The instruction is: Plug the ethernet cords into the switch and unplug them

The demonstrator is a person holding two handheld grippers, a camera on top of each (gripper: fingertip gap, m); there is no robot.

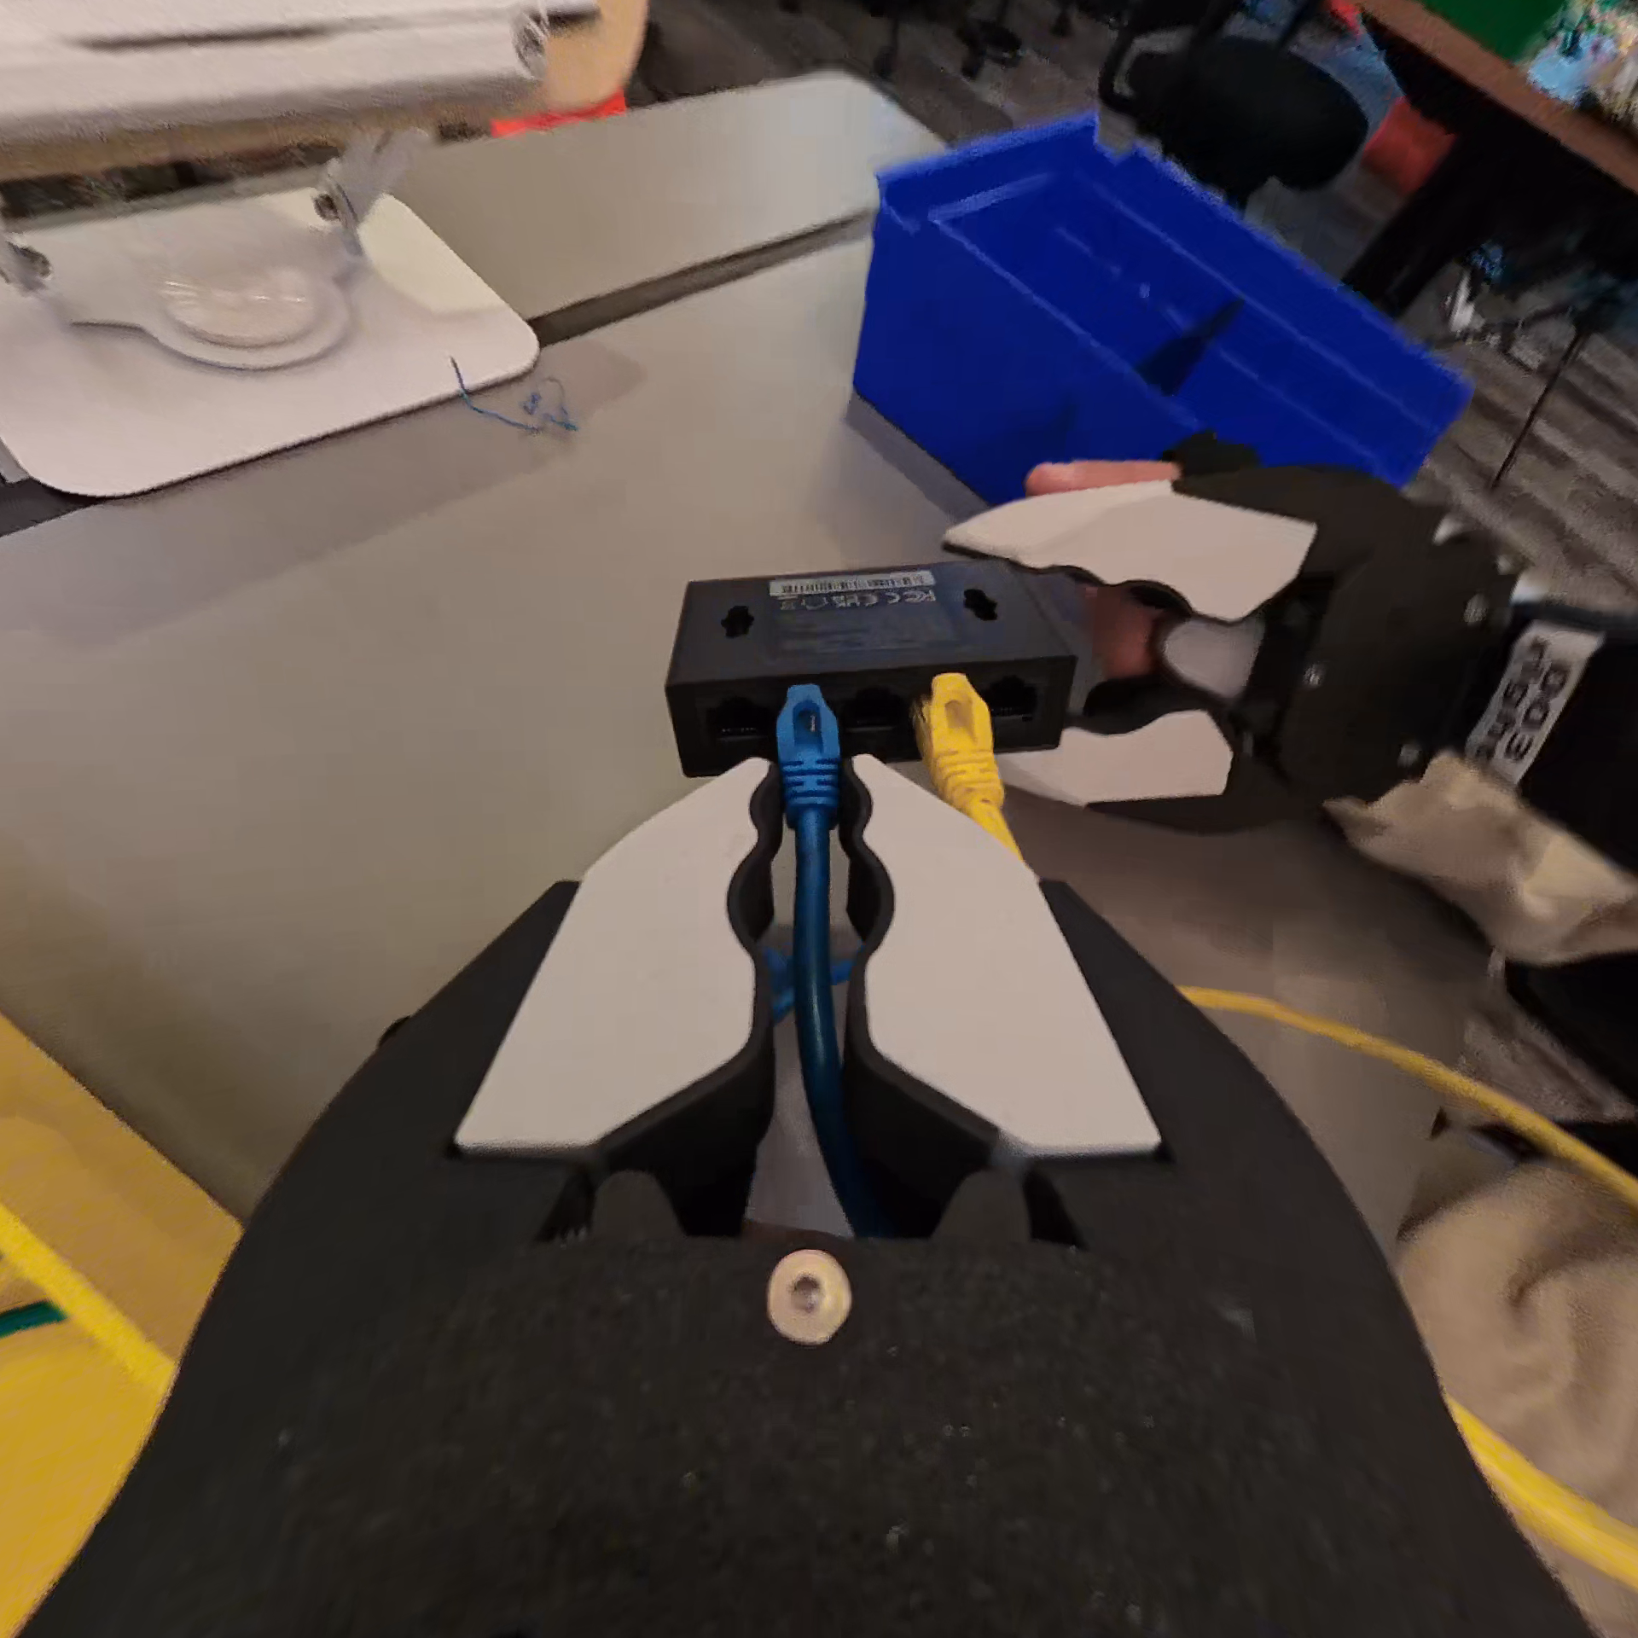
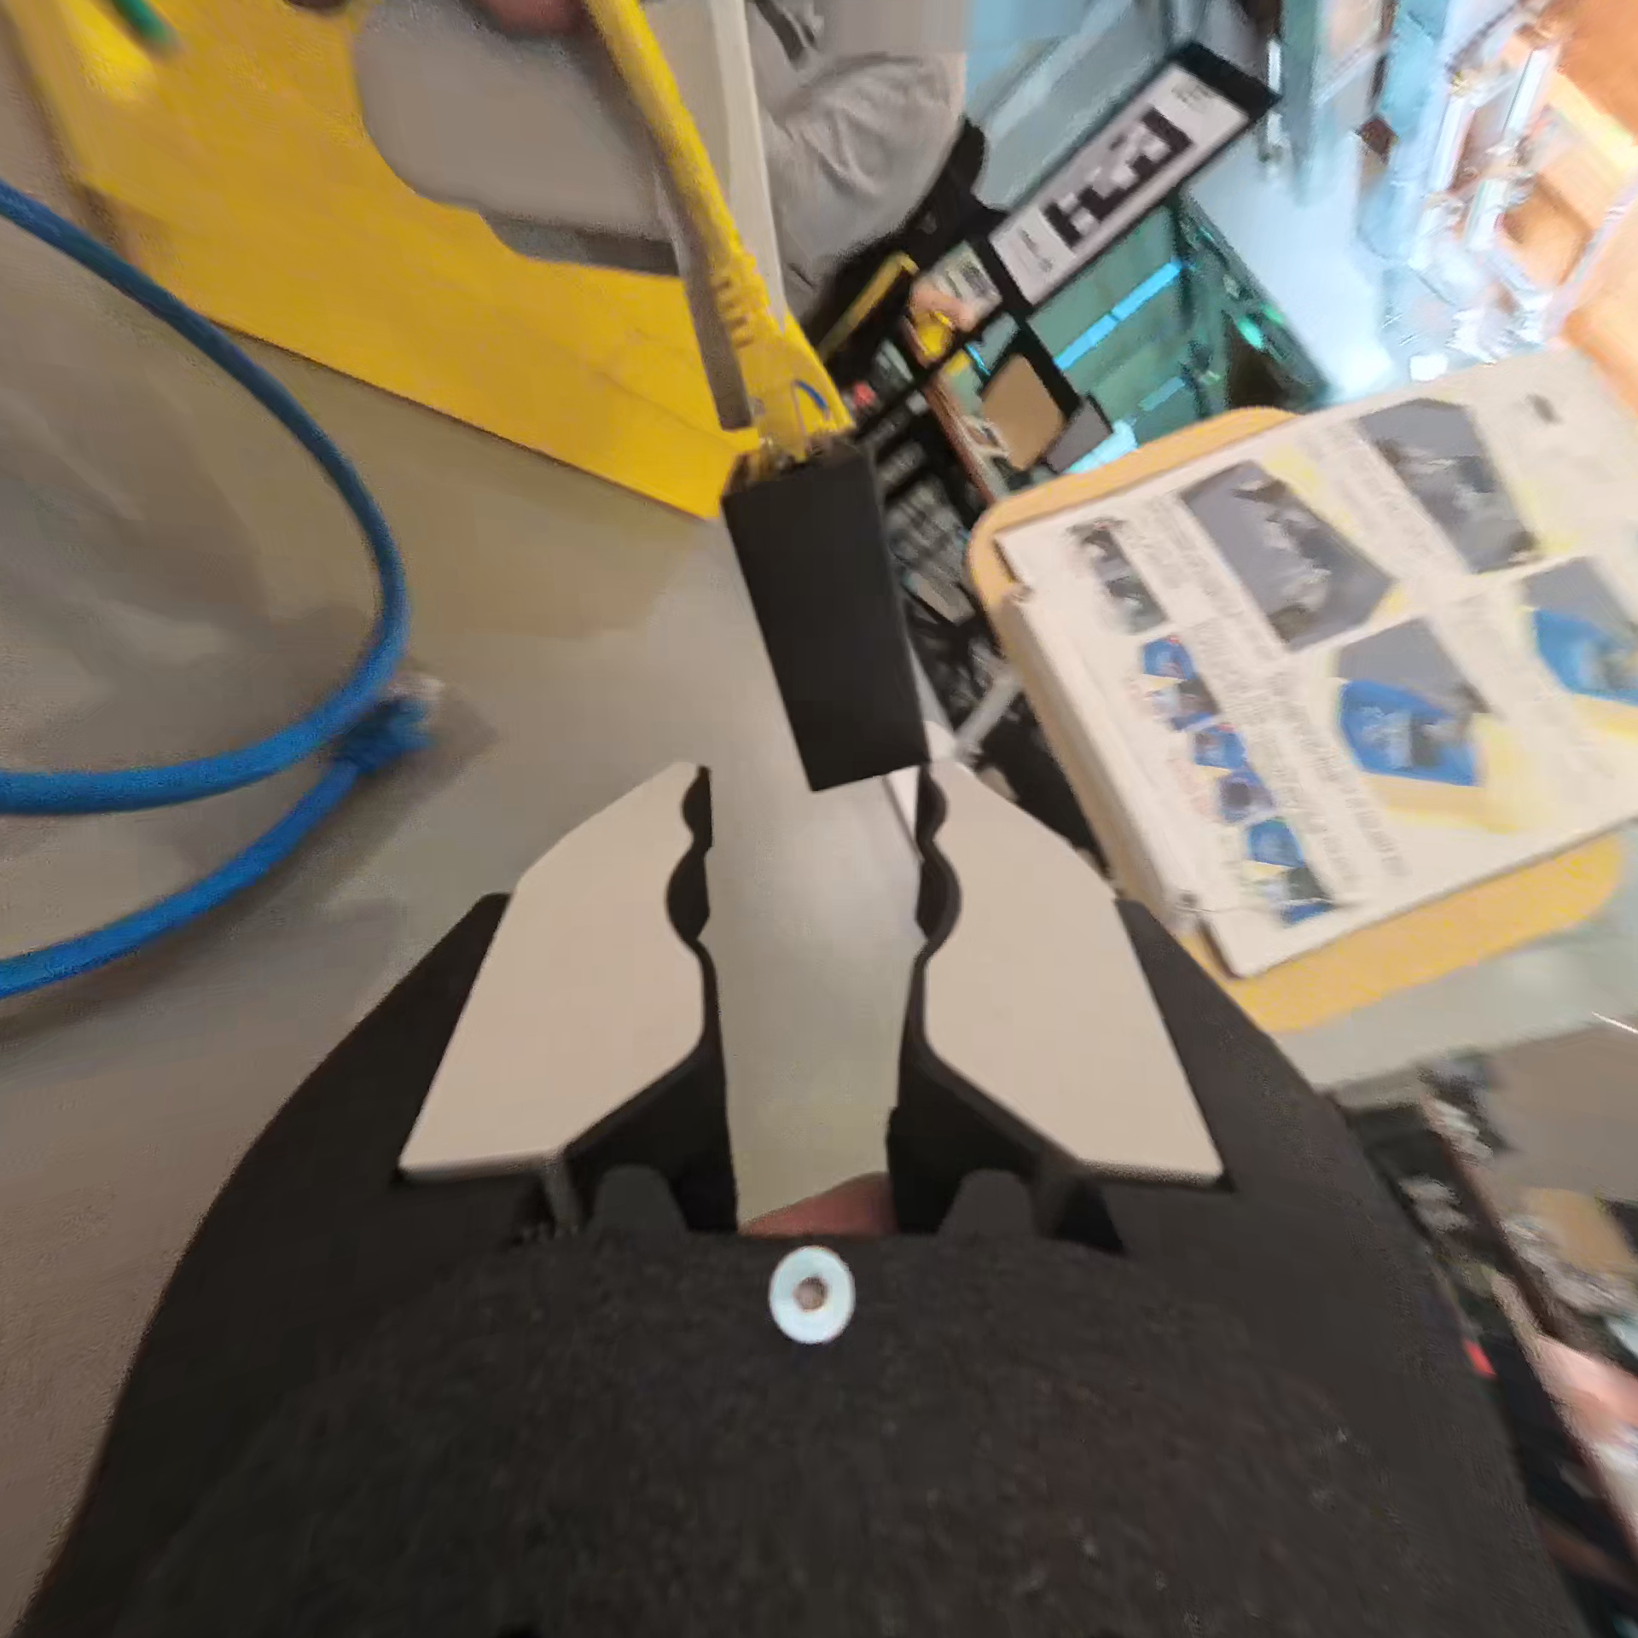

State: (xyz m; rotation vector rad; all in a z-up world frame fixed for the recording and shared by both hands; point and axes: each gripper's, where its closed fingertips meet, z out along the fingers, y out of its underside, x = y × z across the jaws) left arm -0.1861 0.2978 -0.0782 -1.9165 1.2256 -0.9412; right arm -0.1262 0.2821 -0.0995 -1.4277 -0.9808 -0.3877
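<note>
Switch [image 1: 873, 669] holds blue cord [image 1: 808, 753], pinched by left claw [image 1: 807, 780]; right claw [image 2: 814, 784] agape, empty.

Left of the switch [image 1: 873, 660] the desk [image 1: 354, 709] lies bare up to the white stand [image 1: 248, 354] at upper left. The blue bin [image 1: 1108, 310] blocks the upper right; the right gripper [image 1: 1077, 651] crowds the switch's right end. A yellow cord [image 1: 962, 762] fills the lower right.

My left gripper [image 1: 808, 780] points level across the tabletop, fingers [image 1: 656, 957] nearly closed with a thin gap. My right gripper [image 2: 814, 784] reaches in sideways, fingers [image 2: 576, 975] spread apart, holding nothing.
</note>
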